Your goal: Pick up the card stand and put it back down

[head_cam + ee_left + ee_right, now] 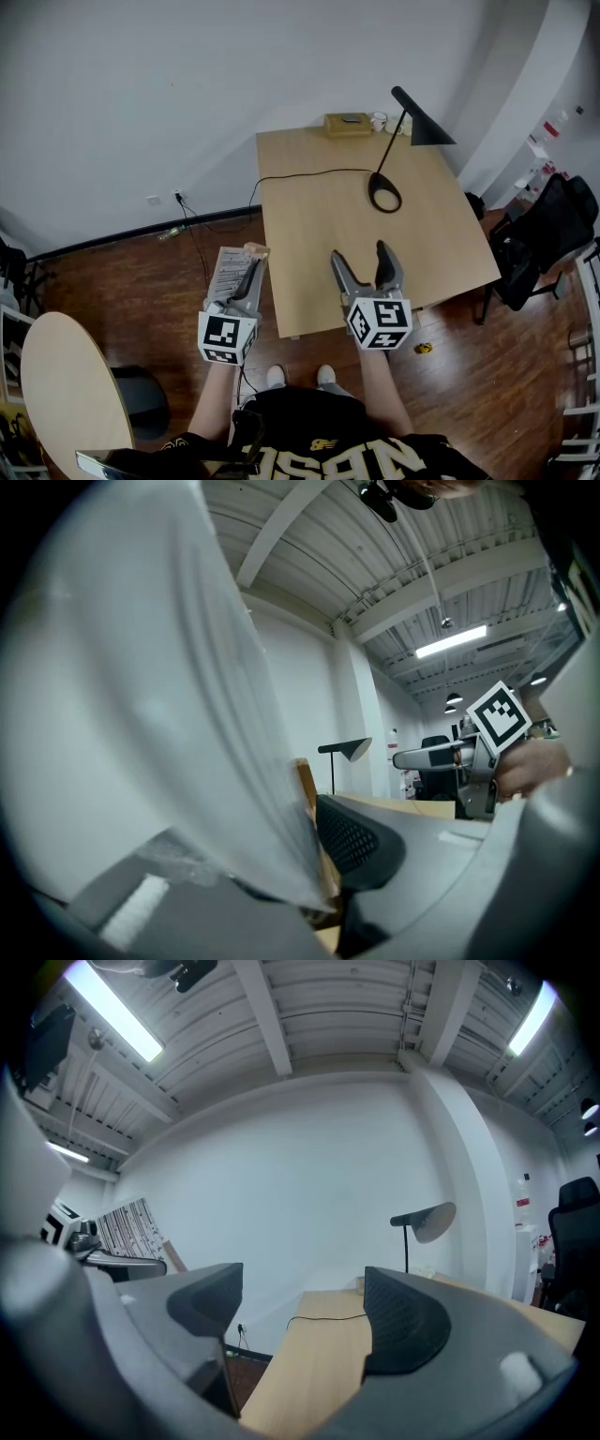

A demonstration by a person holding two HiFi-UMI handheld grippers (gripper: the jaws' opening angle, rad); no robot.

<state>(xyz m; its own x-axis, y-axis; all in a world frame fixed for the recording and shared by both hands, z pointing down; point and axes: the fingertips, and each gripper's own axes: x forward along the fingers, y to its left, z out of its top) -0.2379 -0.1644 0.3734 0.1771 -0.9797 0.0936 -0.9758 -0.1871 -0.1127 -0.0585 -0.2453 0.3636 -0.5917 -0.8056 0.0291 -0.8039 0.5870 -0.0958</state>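
Observation:
The card stand (pixel 228 273) is a printed sheet in a clear holder with a wooden base (pixel 255 249). It hangs in the air left of the wooden table (pixel 309 234), over the floor. My left gripper (pixel 251 272) is shut on it. In the left gripper view the clear sheet (pixel 169 714) fills the left side and the wooden edge (pixel 305 789) sits pinched at the jaws. My right gripper (pixel 360 255) stands open and empty above the table's near edge. In the right gripper view, the stand (pixel 127 1227) shows at the far left.
A black desk lamp (pixel 398 150) with its cable (pixel 309 173) stands on the table, and a flat yellowish box (pixel 348 124) and a cup (pixel 379 121) sit at the far edge. A round table (pixel 70 394) is at lower left. A black chair (pixel 544 234) stands at right.

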